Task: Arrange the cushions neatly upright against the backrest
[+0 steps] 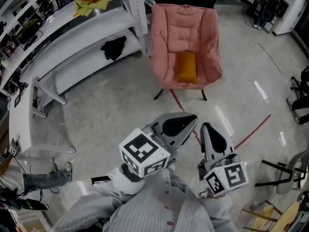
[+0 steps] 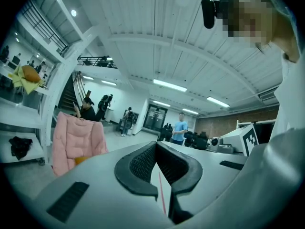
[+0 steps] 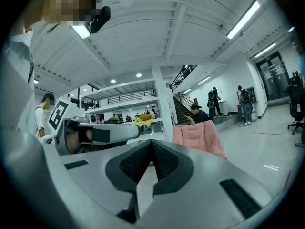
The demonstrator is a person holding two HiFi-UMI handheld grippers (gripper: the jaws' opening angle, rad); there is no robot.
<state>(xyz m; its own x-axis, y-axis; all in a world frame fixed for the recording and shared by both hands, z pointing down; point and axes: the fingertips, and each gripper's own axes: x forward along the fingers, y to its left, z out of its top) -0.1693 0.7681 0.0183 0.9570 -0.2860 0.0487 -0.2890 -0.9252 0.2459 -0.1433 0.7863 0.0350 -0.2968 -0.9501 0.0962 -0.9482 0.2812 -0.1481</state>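
The orange cushion (image 1: pixel 186 67) sits in the upper middle of the frame, low on the seat of the pink chair (image 1: pixel 169 28). Our left gripper (image 1: pixel 189 119) and right gripper (image 1: pixel 206 128) are at the bottom, well apart from it, both with jaws together on nothing. If we arrive like that, we only shove the cushion; a pinch on one corner probably lets it sag and flop, and a hard push may shift the chair

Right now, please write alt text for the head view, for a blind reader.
A pink padded chair stands on a grey floor with an orange cushion in its seat. Nearer the camera, the left gripper and right gripper are held side by side, jaws shut and empty.
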